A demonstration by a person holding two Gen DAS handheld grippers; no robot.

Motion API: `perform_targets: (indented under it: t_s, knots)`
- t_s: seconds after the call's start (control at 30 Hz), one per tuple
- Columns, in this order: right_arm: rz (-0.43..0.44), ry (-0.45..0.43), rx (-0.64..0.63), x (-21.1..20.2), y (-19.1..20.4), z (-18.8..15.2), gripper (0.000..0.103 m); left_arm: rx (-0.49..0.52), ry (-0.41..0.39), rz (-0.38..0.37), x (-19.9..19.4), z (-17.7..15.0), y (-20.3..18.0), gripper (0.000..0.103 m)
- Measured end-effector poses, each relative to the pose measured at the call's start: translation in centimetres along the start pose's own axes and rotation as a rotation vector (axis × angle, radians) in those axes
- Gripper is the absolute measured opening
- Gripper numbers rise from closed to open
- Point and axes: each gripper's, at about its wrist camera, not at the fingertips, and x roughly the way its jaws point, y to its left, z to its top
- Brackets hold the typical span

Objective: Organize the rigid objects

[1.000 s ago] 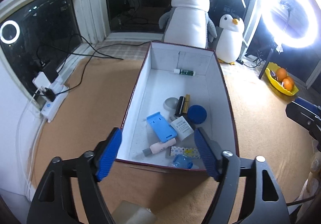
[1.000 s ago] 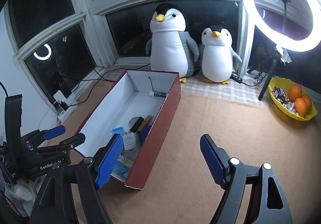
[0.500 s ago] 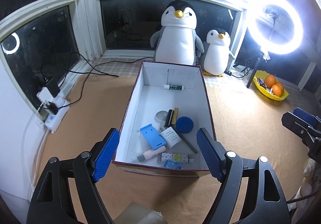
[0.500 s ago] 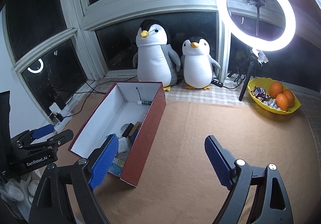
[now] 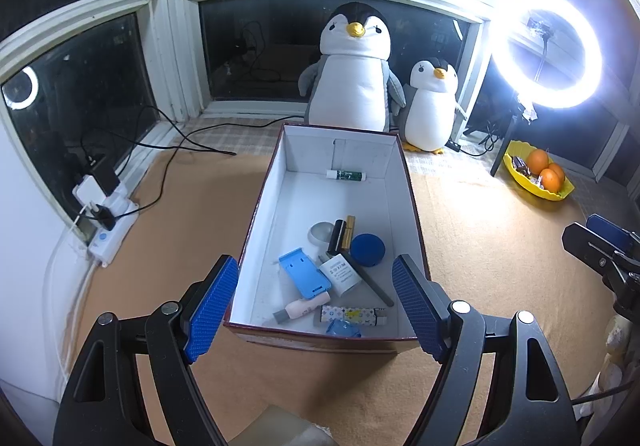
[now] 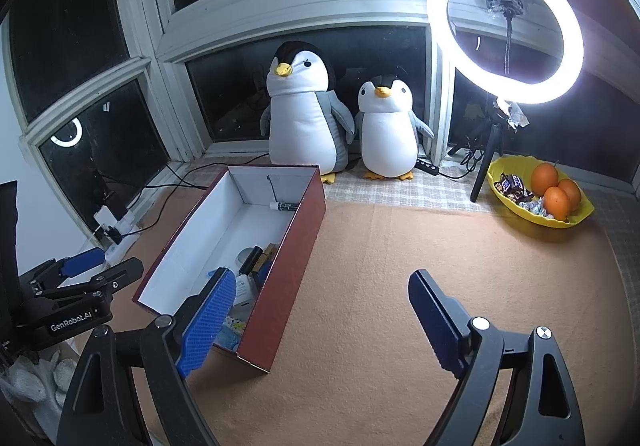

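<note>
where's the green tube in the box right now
In the left wrist view the green tube lies alone on the floor of the box, against its far end wall, near the big penguin and apart from the cluster at the near end.

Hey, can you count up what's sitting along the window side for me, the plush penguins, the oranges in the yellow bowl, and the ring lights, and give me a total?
Plush penguins: 2, one large and one small
Oranges: 3 in the yellow bowl, the first at
Ring lights: 1
Total: 6
</note>
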Motion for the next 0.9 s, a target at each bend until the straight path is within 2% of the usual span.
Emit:
perform_targets:
  t_s: [0.73, 0.9]
  knots:
    - [0.000, 0.020, 0.012, 0.46, -0.33, -0.03, 0.086, 0.015, -0.013, 0.011, -0.29, -0.09, -0.22, 0.080]
    - [0.001, 0.021, 0.020, 0.48, -0.60, -0.05, 0.086, 0.018, -0.014, 0.007, -0.25, -0.02, -0.29, 0.083]
